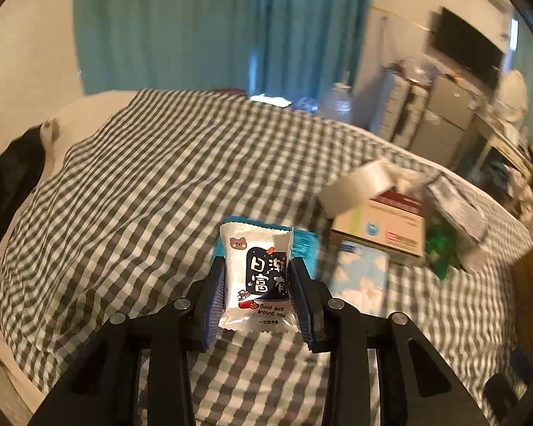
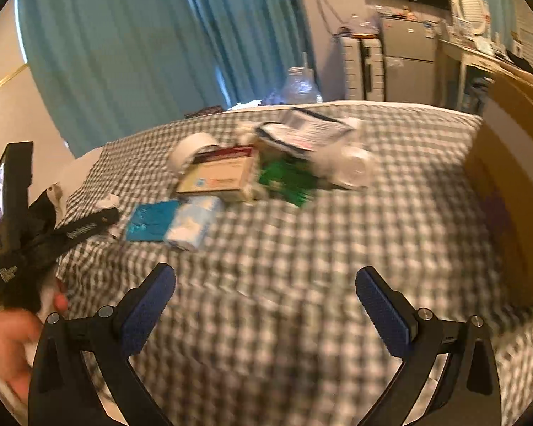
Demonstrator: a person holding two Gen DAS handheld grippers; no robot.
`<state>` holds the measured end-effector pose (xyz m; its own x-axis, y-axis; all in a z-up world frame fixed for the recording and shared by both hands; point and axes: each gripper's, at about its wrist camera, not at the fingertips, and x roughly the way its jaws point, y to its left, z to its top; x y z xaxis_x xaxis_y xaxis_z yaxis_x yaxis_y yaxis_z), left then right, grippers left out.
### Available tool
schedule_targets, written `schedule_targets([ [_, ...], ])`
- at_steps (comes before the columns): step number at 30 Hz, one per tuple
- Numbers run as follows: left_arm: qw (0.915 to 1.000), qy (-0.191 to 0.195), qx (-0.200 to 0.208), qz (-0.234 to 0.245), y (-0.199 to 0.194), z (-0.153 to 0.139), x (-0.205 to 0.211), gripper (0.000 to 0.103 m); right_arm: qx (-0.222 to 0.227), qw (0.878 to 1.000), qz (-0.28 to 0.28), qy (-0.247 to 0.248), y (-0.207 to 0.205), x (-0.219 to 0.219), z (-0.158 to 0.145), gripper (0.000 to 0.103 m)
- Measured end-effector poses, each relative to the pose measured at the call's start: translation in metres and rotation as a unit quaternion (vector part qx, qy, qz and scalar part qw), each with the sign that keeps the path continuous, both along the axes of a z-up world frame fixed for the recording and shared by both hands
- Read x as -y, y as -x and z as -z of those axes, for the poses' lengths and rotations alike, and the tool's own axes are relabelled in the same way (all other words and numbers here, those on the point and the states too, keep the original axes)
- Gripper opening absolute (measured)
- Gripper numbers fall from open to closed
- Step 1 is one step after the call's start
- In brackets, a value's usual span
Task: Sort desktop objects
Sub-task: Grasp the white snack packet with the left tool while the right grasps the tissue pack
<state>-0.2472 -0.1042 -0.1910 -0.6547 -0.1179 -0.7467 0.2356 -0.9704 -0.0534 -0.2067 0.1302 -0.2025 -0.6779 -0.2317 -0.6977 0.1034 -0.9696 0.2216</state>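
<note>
My left gripper (image 1: 257, 277) is shut on a small white sachet (image 1: 256, 277) with a bear and dark blue print, held above the checked cloth (image 1: 142, 191). A teal packet (image 1: 302, 245) lies just behind it. To the right is a pile: a tape roll (image 1: 359, 184), a cardboard box (image 1: 383, 227), a cloud-print tissue pack (image 1: 362, 277) and a green packet (image 1: 440, 248). My right gripper (image 2: 264, 287) is open and empty over bare cloth, in front of the same pile: tape roll (image 2: 192, 149), box (image 2: 220, 177), tissue pack (image 2: 195, 223), teal packet (image 2: 151, 220), green packet (image 2: 287, 177).
A large cardboard box (image 2: 515, 184) stands at the right edge of the cloth. The left gripper's body (image 2: 28, 234) and a hand (image 2: 10, 340) are at the left of the right wrist view. A water bottle (image 2: 300, 87) stands beyond the far edge. Printed papers (image 2: 309, 129) lie at the back of the pile.
</note>
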Motion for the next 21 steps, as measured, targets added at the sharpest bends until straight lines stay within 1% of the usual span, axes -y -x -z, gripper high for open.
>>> schedule_targets([
  [3, 0.9983, 0.053, 0.026, -0.004, 0.016, 0.009, 0.006, 0.036, 0.003, 1.0, -0.017, 0.007, 0.022, 0.026, 0.006, 0.102],
  [4, 0.9977, 0.06, 0.032, -0.011, 0.018, 0.011, 0.01, 0.036, 0.006, 1.0, -0.023, 0.009, 0.03, 0.034, 0.009, 0.102],
  [8, 0.9969, 0.045, 0.035, -0.054, 0.024, 0.019, 0.045, 0.039, 0.023, 0.999, -0.025, 0.011, 0.061, 0.056, 0.027, 0.102],
  [10, 0.9953, 0.059, 0.052, -0.056, 0.029, 0.025, 0.051, 0.039, 0.036, 0.999, -0.022, 0.016, 0.077, 0.067, 0.038, 0.101],
  [11, 0.9953, 0.057, 0.056, -0.055, 0.031, 0.027, 0.052, 0.039, 0.04, 0.999, -0.022, 0.017, 0.083, 0.072, 0.043, 0.099],
  [13, 0.9961, 0.04, 0.052, -0.059, 0.032, 0.029, 0.059, 0.039, 0.049, 0.998, -0.025, 0.013, 0.095, 0.083, 0.052, 0.093],
  [15, 0.9957, 0.044, 0.051, -0.064, 0.032, 0.03, 0.062, 0.039, 0.061, 0.998, -0.026, 0.003, 0.104, 0.094, 0.062, 0.089],
  [17, 0.9953, 0.039, 0.064, -0.062, 0.033, 0.032, 0.063, 0.039, 0.069, 0.997, -0.029, -0.003, 0.111, 0.104, 0.068, 0.08],
  [18, 0.9954, 0.033, 0.064, -0.064, 0.032, 0.032, 0.065, 0.039, 0.078, 0.996, -0.03, -0.017, 0.114, 0.111, 0.071, 0.066],
  [19, 0.9953, 0.031, 0.063, -0.068, 0.032, 0.032, 0.064, 0.039, 0.087, 0.995, -0.03, -0.029, 0.117, 0.115, 0.073, 0.06],
  [20, 0.9951, 0.029, 0.063, -0.07, 0.032, 0.032, 0.066, 0.039, 0.091, 0.995, -0.029, -0.038, 0.118, 0.118, 0.072, 0.059],
  [21, 0.9951, 0.028, 0.063, -0.071, 0.031, 0.031, 0.067, 0.039, 0.093, 0.994, -0.032, -0.045, 0.118, 0.12, 0.07, 0.055],
])
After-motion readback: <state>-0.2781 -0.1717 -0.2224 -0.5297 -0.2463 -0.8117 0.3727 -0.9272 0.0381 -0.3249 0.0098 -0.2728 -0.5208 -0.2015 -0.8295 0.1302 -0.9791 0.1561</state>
